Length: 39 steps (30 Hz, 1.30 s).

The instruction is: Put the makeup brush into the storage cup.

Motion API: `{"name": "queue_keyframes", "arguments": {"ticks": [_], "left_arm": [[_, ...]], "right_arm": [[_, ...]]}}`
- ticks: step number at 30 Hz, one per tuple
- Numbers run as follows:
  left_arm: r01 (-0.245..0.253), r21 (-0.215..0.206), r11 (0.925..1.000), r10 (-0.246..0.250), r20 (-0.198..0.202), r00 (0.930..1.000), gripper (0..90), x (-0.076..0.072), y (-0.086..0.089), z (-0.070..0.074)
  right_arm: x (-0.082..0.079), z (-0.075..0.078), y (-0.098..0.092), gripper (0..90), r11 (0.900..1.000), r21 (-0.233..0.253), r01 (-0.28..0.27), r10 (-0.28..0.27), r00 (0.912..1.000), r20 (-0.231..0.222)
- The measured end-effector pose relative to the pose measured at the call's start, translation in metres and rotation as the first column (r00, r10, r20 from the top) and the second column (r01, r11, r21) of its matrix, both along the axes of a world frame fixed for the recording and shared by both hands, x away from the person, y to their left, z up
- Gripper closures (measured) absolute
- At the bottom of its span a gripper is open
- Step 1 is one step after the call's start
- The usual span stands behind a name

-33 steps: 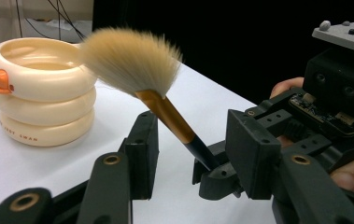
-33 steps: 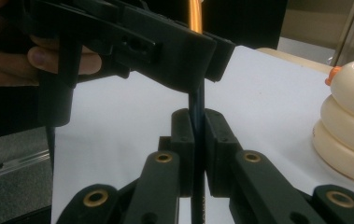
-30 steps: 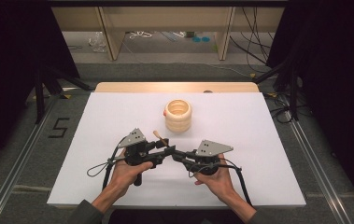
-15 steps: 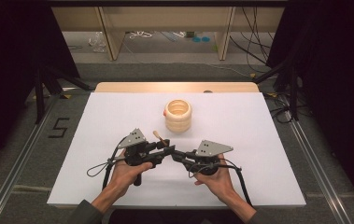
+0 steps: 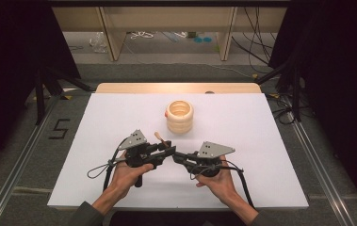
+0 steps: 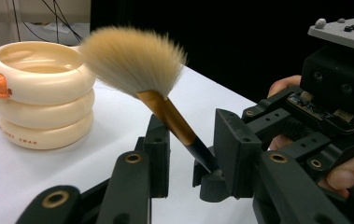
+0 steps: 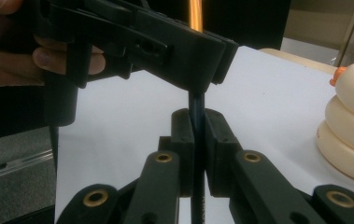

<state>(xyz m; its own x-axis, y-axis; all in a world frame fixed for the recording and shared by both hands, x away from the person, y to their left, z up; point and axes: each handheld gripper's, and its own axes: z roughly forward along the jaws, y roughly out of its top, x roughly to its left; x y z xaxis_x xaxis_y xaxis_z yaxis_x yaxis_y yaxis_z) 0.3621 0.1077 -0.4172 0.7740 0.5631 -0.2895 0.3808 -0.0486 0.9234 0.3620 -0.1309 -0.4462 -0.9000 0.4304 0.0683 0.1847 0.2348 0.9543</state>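
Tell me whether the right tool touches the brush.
Touching: the right gripper view shows the right tool shut on the brush handle.

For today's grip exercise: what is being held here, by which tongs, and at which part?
The right tongs clamp the makeup brush at its dark handle end; the left tongs stand open around the handle.

brush (image 7: 197, 116) | bristles cut off by top edge | handle end hidden behind fingers

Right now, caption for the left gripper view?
Left gripper open around brush, bristles up beside duck cup.
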Motion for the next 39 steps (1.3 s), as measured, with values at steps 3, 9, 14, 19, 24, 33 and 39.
{"name": "queue_keyframes", "arguments": {"ticks": [3, 9, 14, 19, 24, 33, 39], "left_arm": [[0.001, 0.000, 1.0000, -0.001, 0.001, 1.0000, 68.4, -0.0002, 0.0001, 0.0002], [0.009, -0.009, 0.9999, -0.009, 0.004, 1.0000, 70.5, 0.0000, 0.0007, 0.0004], [0.016, -0.009, 0.9998, -0.016, 0.006, 0.9999, 72.2, -0.0003, 0.0011, 0.0011], [0.020, -0.016, 0.9997, -0.020, 0.003, 0.9998, 74.5, -0.0010, 0.0008, 0.0014], [0.027, -0.015, 0.9995, -0.027, 0.007, 0.9996, 76.7, -0.0015, 0.0004, 0.0019], [0.055, -0.025, 0.9982, -0.055, 0.003, 0.9985, 82.2, -0.0034, -0.0021, 0.0038], [0.052, 0.005, 0.9986, -0.052, 0.009, 0.9986, 83.1, -0.0034, -0.0019, 0.0043]], "right_arm": [[0.0002, -0.0003, 0.0005, 84.3, 1.000, 0.005, -0.001, 0.001, 1.0000, 0.008], [0.0000, -0.0003, 0.0007, 84.3, 1.000, 0.007, -0.005, 0.005, 1.0000, 0.006], [-0.0004, -0.0003, 0.0010, 84.3, 1.000, 0.013, -0.009, 0.009, 1.0000, 0.003], [-0.0017, -0.0003, 0.0014, 84.3, 1.000, 0.012, -0.015, 0.015, 0.9996, -0.022], [-0.0018, -0.0005, 0.0015, 84.2, 1.000, 0.003, -0.025, 0.025, 0.9993, -0.029], [-0.0005, -0.0017, 0.0026, 82.9, 1.000, 0.012, -0.027, 0.027, 0.9996, -0.001], [0.0006, -0.0019, 0.0025, 70.6, 1.000, 0.015, -0.010, 0.011, 0.9993, -0.036]]}}
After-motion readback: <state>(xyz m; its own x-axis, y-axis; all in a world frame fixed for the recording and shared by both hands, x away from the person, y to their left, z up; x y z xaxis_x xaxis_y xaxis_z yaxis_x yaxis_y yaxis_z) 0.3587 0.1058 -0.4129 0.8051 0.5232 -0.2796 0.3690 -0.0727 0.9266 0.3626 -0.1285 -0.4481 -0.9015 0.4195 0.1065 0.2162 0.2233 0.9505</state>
